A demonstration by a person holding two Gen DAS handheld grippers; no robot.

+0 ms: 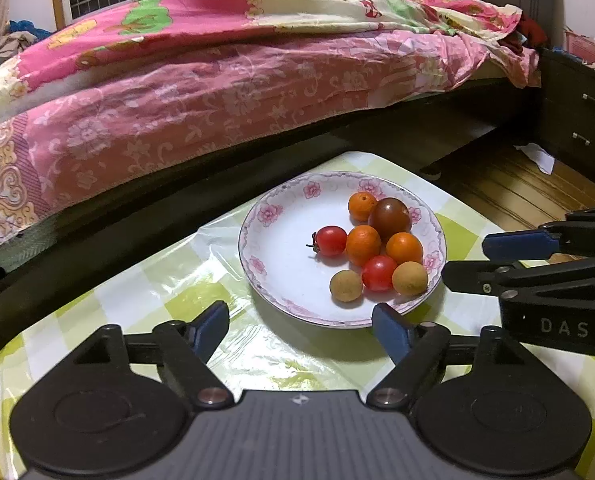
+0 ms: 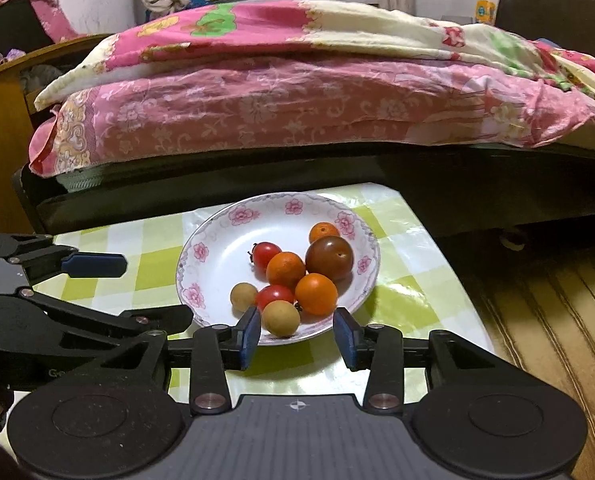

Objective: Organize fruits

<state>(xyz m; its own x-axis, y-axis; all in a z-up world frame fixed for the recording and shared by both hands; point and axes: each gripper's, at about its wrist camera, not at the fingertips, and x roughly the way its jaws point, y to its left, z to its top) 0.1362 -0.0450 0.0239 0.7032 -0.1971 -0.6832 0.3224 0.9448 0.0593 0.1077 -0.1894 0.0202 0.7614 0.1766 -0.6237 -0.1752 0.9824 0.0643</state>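
Observation:
A white plate with pink flowers on its rim point(image 1: 273, 216) point(image 2: 217, 240) holds several small fruits: orange kumquats point(image 1: 362, 245) point(image 2: 285, 268), red cherry tomatoes point(image 1: 331, 240) point(image 2: 266, 254), a dark tomato point(image 1: 389, 217) point(image 2: 329, 258) and two tan longans point(image 1: 346, 285) point(image 2: 280, 318). My left gripper point(image 1: 300, 326) is open and empty, just in front of the plate's near rim. My right gripper point(image 2: 296, 334) is open and empty, its fingers either side of the plate's near edge, close to a longan. Each gripper shows in the other's view, the right one point(image 1: 501, 256) and the left one point(image 2: 109, 280).
The plate stands on a small table with a green-and-white checked cover point(image 1: 177, 280) point(image 2: 145, 256). A bed with pink bedding point(image 1: 217, 80) point(image 2: 297, 100) is close behind it. A dark nightstand point(image 1: 577, 112) and wooden floor point(image 2: 557, 320) are to the right.

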